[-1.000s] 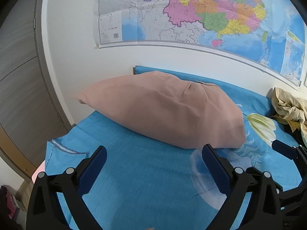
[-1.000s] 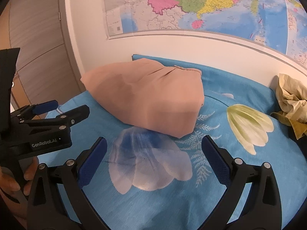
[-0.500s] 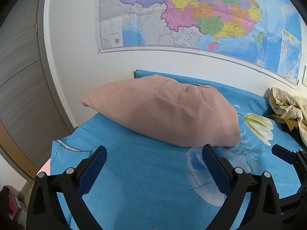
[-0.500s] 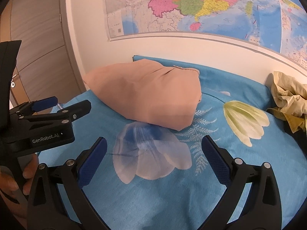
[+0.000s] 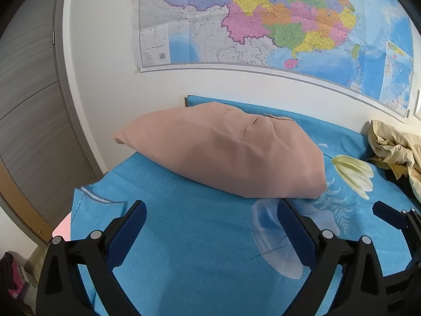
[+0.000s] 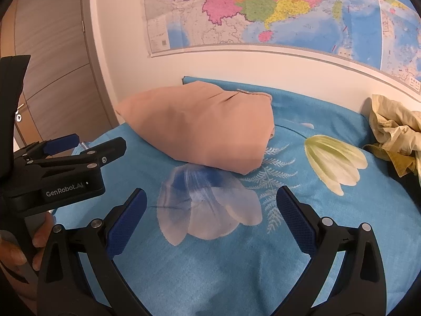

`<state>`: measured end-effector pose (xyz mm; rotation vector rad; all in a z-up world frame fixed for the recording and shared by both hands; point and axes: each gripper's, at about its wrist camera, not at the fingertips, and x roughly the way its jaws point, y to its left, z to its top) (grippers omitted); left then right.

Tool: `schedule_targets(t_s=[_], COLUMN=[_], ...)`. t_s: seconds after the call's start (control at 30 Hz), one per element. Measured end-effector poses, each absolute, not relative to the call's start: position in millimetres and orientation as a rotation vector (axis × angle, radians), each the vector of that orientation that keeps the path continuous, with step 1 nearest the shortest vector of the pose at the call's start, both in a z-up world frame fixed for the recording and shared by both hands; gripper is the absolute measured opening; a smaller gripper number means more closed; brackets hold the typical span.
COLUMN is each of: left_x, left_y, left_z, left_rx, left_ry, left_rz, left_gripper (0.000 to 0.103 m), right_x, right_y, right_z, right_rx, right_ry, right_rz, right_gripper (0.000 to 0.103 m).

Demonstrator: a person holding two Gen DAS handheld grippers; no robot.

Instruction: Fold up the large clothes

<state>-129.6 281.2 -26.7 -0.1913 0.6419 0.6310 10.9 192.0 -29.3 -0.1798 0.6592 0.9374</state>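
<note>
Both claws have drawn back from the folded pink garment (image 5: pixel 223 152), which now sits farther up the bed (image 5: pixel 197 237) in each wrist view, with more blue sheet showing in front of it. The left claw (image 6: pixel 79 144) has risen slightly in the right wrist view, and the crumpled yellow cloth (image 6: pixel 394 129) shows more fully.

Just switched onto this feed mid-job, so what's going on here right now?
A person holds both grippers over a blue bedspread, both open and empty. The left gripper and right gripper point toward a pink pillow lying by the wall under a map. A crumpled beige garment sits untouched at the bed's far right. Nothing is gripped, so folding has not started.
</note>
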Motion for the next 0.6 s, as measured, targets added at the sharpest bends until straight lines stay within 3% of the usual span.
schedule_targets(t_s=[0.6], left_x=[-132.0], left_y=[272.1], left_z=[-26.8], left_rx=[-0.175], left_ry=[0.642], left_rz=[0.634], left_gripper=[0.096], right_x=[9.6], right_y=[185.9], right_z=[-27.3], right_rx=[-0.163], right_ry=[0.659], right_rz=[0.933], right_gripper=[0.097])
